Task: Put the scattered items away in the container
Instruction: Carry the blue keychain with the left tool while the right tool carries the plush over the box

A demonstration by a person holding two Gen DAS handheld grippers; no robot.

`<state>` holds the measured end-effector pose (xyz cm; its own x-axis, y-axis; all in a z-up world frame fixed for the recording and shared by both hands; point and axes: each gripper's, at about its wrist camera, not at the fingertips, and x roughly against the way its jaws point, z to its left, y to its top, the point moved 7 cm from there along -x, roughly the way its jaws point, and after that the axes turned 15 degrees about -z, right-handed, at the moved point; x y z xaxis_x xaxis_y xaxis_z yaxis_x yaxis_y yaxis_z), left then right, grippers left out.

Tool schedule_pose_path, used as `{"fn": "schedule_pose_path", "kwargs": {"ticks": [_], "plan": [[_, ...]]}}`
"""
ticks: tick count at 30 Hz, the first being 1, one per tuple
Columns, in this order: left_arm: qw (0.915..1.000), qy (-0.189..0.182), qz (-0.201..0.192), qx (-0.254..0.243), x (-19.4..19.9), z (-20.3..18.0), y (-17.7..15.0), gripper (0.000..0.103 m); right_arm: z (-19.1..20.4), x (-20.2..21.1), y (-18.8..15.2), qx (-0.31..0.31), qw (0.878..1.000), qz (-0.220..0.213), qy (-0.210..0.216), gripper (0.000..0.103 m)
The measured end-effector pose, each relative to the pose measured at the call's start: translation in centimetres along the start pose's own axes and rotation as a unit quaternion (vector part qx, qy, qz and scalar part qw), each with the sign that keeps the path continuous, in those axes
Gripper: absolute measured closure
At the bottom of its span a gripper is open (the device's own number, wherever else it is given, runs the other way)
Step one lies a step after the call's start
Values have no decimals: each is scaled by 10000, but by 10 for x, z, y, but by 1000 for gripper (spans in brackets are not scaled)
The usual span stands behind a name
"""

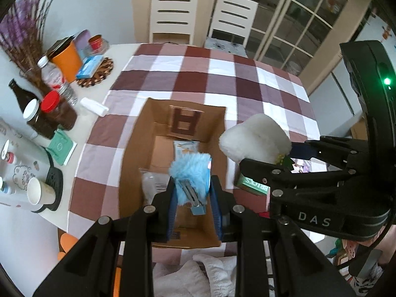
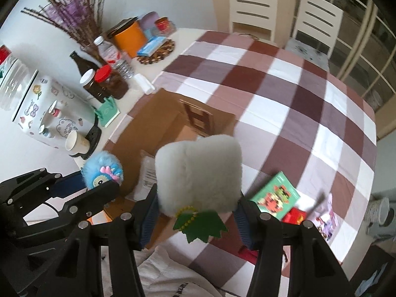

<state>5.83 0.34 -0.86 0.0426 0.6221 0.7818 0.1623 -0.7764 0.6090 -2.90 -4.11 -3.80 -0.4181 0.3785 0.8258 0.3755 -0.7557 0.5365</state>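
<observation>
left gripper [image 1: 194, 193] fingers clamp blue toy [image 1: 190, 170] over box [image 1: 138, 148]. right gripper [image 2: 196, 212] fingers grip white plush [image 2: 199, 175] beside box rim. box already holds packets, perhaps two. green box [image 2: 277, 195], cards still on bench [image 2: 297, 99]. only right view shows toy's face.

The right gripper [image 1: 250, 170] body reads "DAS"; the green box [image 1: 252, 185] shows upside-down "BRICKS", partly hidden.
</observation>
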Motion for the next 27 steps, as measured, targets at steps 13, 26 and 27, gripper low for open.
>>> {"fn": "schedule_pose_path", "kwargs": {"ticks": [13, 26, 27], "plan": [[9982, 275, 90, 518, -9, 56, -2, 78, 40, -32, 22, 426, 9986, 222, 234, 47], [9959, 351, 404, 723, -30, 72, -16, 78, 42, -58, 20, 516, 9968, 540, 272, 47], [9959, 342, 427, 717, -32, 70, -16, 78, 41, -59, 19, 518, 9967, 566, 272, 47]]}}
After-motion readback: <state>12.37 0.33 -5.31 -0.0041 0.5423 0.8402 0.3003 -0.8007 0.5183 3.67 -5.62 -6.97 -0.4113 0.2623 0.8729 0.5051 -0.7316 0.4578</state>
